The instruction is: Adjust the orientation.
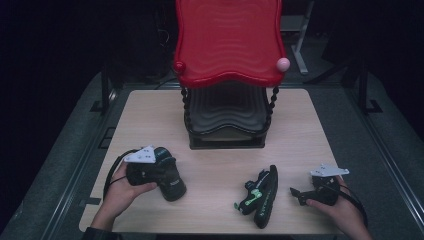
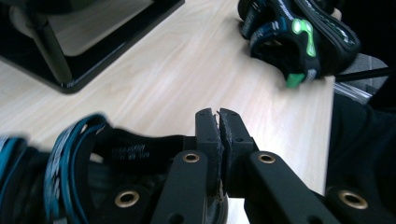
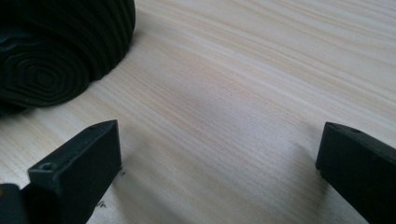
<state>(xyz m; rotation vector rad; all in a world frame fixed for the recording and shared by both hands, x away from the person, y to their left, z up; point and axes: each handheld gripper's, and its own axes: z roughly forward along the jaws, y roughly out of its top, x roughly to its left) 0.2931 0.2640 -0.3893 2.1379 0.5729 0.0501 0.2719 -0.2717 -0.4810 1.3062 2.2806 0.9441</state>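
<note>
A black shoe with blue trim [image 1: 170,177] sits at the table's front left, and its straps [image 2: 70,158] lie beside and under my left gripper [image 2: 219,116]. That gripper [image 1: 150,172] has its jaws pressed together, with a thin edge of the shoe pinched low between the pads. A second black shoe with green marks [image 1: 260,195] lies on its side at the front middle, also the far shoe [image 2: 299,37] in the left gripper view. My right gripper [image 1: 300,195] rests low over the table just right of it, jaws wide open [image 3: 219,154], nothing between them. The shoe's ribbed sole [image 3: 51,51] is just beyond the left jaw.
A two-tier rack stands at the table's back middle, with a red wavy tray [image 1: 227,45] on top and a black tray [image 1: 227,117] below; its black base [image 2: 93,60] is near the left gripper. Light wooden table [image 1: 300,130] around the shoes.
</note>
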